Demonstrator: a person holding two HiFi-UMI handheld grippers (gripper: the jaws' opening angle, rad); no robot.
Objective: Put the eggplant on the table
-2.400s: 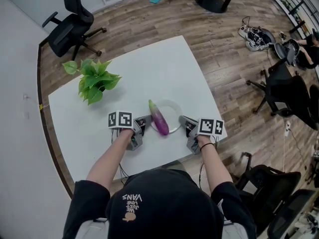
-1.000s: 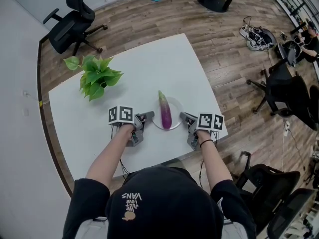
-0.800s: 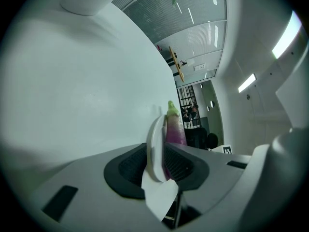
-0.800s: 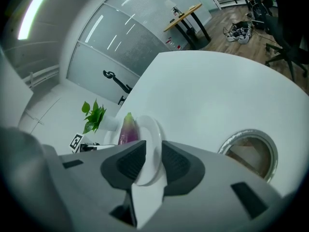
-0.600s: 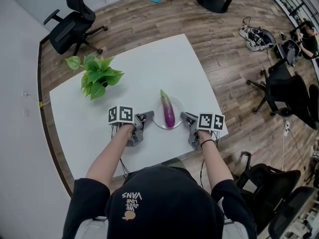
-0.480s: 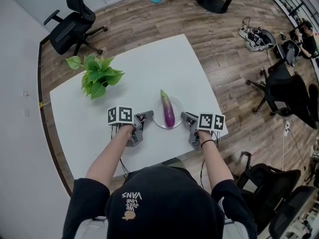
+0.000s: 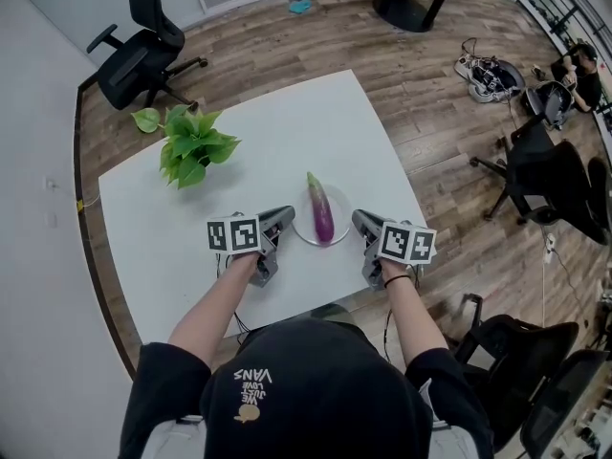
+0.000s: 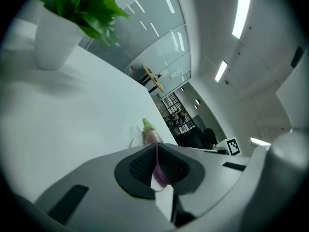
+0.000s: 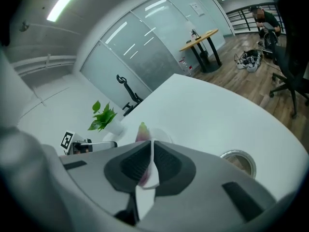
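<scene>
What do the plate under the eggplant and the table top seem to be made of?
The table: a smooth, matte white top, probably laminate; no wood grain shows. The plate: clear glass or plastic, it seems; the white top shows through its rim.

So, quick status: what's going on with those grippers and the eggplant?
Left gripper and right gripper both shut, empty, flanking the plate. Eggplant lies on the plate, not yet on the table. Nothing in the way.
</scene>
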